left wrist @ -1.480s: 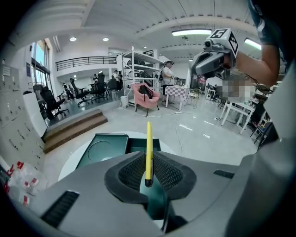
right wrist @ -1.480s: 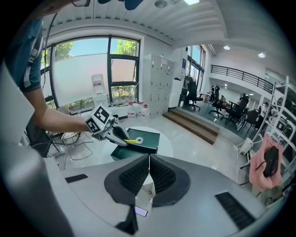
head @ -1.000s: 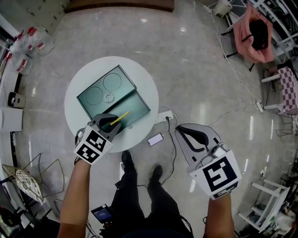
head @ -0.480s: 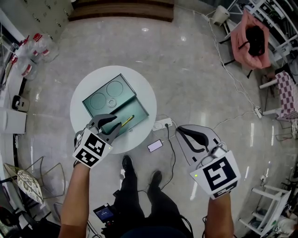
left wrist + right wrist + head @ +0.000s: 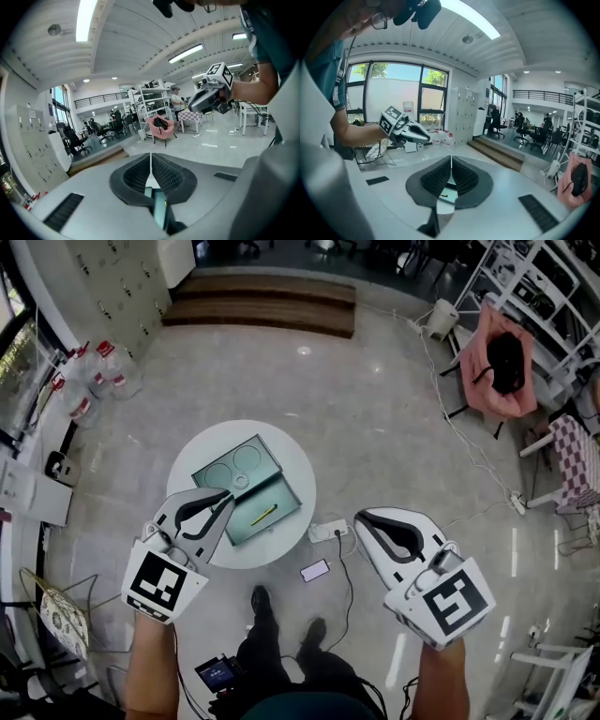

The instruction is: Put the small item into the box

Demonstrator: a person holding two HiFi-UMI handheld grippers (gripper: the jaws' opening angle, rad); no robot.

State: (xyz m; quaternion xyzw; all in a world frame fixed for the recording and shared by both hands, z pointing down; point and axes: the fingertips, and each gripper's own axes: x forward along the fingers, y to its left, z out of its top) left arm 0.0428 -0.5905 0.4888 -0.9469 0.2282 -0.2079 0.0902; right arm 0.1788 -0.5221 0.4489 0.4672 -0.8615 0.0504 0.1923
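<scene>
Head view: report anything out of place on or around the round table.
On the table nothing stands out: the yellow item lies inside the open green box. On the floor beside it, a phone lies loose by a power strip, a possible trip hazard.

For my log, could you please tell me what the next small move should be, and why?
Probably lower the shut, empty left gripper toward the open lid of the green metal box to close it: the thin yellow stick already lies inside. The right gripper is empty too.
</scene>
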